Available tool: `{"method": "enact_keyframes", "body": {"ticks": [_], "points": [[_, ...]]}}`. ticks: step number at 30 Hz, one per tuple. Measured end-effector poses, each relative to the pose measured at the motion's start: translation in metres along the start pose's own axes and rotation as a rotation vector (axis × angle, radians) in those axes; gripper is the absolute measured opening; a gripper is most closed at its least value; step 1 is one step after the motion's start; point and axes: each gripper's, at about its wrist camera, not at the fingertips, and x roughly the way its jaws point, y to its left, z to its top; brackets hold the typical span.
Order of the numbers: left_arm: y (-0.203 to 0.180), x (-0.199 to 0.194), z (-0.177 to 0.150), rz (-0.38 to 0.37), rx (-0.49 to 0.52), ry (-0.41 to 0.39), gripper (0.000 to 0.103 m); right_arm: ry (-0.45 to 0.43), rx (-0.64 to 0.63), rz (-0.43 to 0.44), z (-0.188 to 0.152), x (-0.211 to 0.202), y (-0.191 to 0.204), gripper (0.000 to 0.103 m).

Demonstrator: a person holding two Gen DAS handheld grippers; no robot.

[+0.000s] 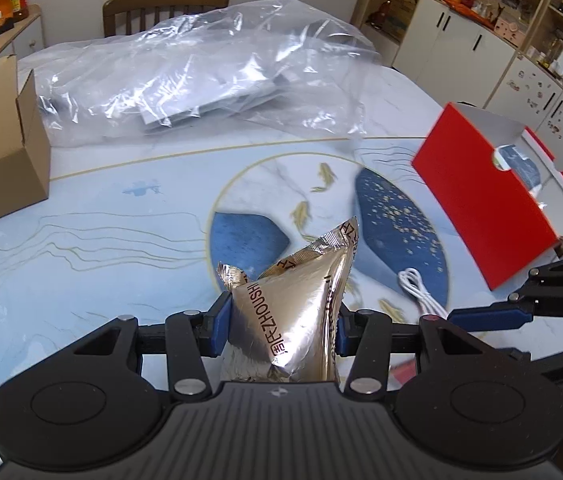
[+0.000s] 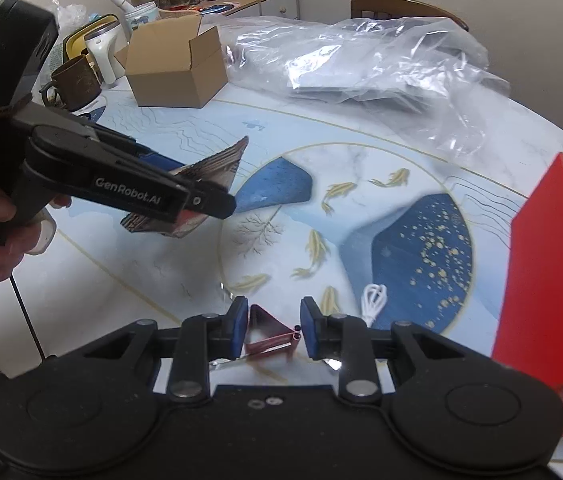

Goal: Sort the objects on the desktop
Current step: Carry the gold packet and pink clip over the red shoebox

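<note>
Left tongs (image 1: pixel 281 328) clamp a foil packet (image 1: pixel 293 312); right tongs (image 2: pixel 274 328) pinch a red wrapper (image 2: pixel 269 336). Next: drop both, likely into the red box (image 1: pixel 481 200) at right.

Wooden chair (image 1: pixel 165 6) behind the table, white cabinets (image 1: pixel 445 46) (doors closed)

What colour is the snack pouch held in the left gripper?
Shiny gold foil with dark red lettering, seen best in the left wrist view: snack pouch.

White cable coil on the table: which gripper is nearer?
Right. The right gripper, shut on a small red packet, sits just beside the white cable. The left gripper, holding a silver foil pouch, is farther off.
</note>
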Motion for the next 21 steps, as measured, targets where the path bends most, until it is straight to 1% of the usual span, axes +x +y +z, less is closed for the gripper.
{"method": "enact_keyframes", "body": {"ticks": [10, 16, 21], "points": [[-0.042, -0.015, 0.001, -0.079, 0.066, 0.009, 0.046, -0.053, 0.04, -0.039, -0.011, -0.044, -0.02, 0.027], [-0.08, -0.023, 0.015, -0.133, 0.134, -0.003, 0.046, -0.101, 0.062, -0.084, -0.011, -0.081, -0.045, 0.027], [-0.114, -0.028, 0.03, -0.171, 0.194, -0.011, 0.046, -0.135, 0.107, -0.119, -0.012, -0.108, -0.074, 0.027]]}}
